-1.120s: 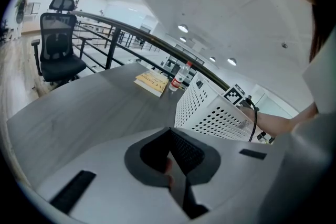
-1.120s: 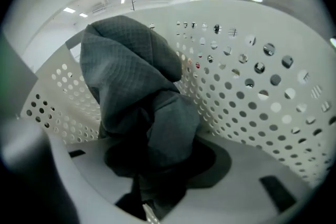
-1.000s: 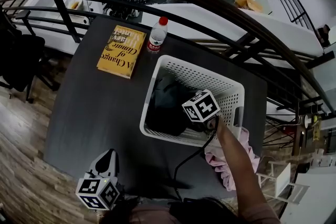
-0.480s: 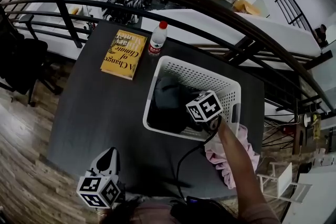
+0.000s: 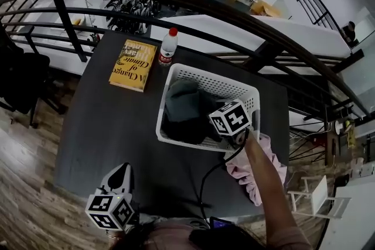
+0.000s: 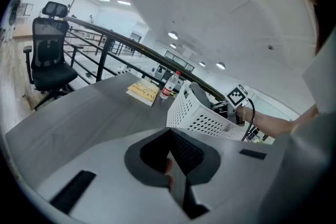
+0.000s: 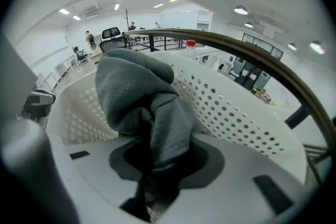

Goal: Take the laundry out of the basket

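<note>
So the grey garment (image 5: 181, 105) is in the white perforated basket (image 5: 249, 96), heaped in its left half when you look from the head view, and bunched so its long axis runs from the far wall toward the near one. In the right gripper view it rises as a rumpled ridge straight up from the fingers, top end flopped over toward the left wall. The basket itself sits on the dark table (image 5: 105, 126) with its long side running left to right, open side up. Around it: a pink garment (image 5: 258, 170) crumpled on the table just beside the basket's right near corner, a yellow book (image 5: 133, 65) lying flat off to the far left, and a clear bottle with a red cap (image 5: 168, 47) standing upright between the book and the basket. A black railing (image 5: 205, 0) curves behind the table, and a black cable (image 5: 205, 184) trails across the near side of the table. The right gripper (image 7: 157, 162) points down into the basket; its fingers have just been closing and are now narrow, pinched on a fold of the grey cloth. The left gripper (image 6: 176, 165) hovers at the table's near edge, well apart from the basket, fingers together with nothing in them.
</note>
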Tool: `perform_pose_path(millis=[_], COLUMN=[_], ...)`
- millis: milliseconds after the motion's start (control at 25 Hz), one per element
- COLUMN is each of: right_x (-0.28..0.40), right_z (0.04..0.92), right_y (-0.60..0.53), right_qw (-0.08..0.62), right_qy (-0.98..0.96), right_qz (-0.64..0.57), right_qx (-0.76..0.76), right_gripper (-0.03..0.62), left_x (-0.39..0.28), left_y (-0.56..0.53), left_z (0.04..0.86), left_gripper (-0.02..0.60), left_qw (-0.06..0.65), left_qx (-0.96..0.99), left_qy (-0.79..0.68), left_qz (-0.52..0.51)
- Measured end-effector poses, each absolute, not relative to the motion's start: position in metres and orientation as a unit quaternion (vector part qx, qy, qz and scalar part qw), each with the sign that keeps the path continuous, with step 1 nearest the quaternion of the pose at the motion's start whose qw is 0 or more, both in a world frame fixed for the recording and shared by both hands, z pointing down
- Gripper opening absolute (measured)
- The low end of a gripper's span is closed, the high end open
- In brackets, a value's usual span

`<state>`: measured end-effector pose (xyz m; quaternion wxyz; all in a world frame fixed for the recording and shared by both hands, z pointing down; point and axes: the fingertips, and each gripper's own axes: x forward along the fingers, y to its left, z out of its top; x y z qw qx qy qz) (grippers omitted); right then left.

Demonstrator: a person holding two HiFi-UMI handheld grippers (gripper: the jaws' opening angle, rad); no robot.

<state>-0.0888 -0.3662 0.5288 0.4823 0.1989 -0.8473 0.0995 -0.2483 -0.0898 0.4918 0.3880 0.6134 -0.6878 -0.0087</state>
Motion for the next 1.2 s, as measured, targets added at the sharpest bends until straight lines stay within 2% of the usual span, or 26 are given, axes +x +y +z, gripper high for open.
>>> perform_pose_path(millis=[1200], right_x=[-0.045], right_z=[0.376], right_y=[-0.33], right_qw=[0.357], right_qy=[-0.871], right_qz=[0.049], right_qx=[0.335], right_gripper=[0.138], left_x=[-0.225], left_y=[-0.069], left_z=[0.421], left_gripper=[-0.003], left_qw=[0.304], left_qx=[0.717], left_qy=[-0.627], left_qz=[-0.004])
